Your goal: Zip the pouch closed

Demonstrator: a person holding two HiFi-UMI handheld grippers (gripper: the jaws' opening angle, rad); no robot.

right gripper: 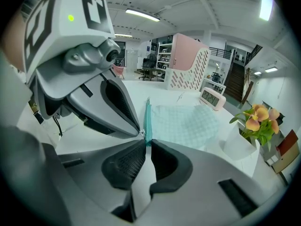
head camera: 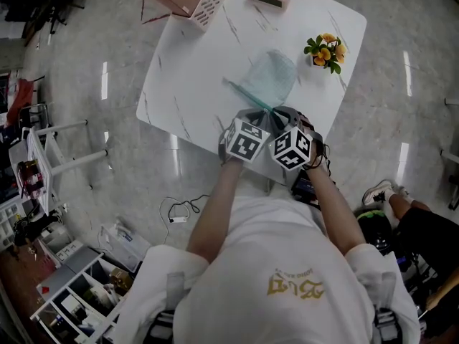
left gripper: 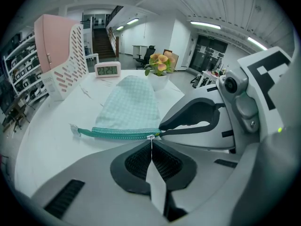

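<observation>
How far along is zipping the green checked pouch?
The teal zip of the green checked fabric pouch looks closed along its visible length. In hand: left gripper pinches the small silver pull; right gripper clamps the zip's near end. Remaining: confirm it is shut, then release.

Wore a white short-sleeved shirt (head camera: 237,292) with a gold print (head camera: 294,285) on the chest and grey straps (head camera: 174,292) at both shoulders. Had pale grey shells (left gripper: 70,173), black ribbed pads (left gripper: 136,163) and a white cube (head camera: 245,140) with black square markers on left gripper (left gripper: 151,147) and right gripper (right gripper: 146,146) alike.
</observation>
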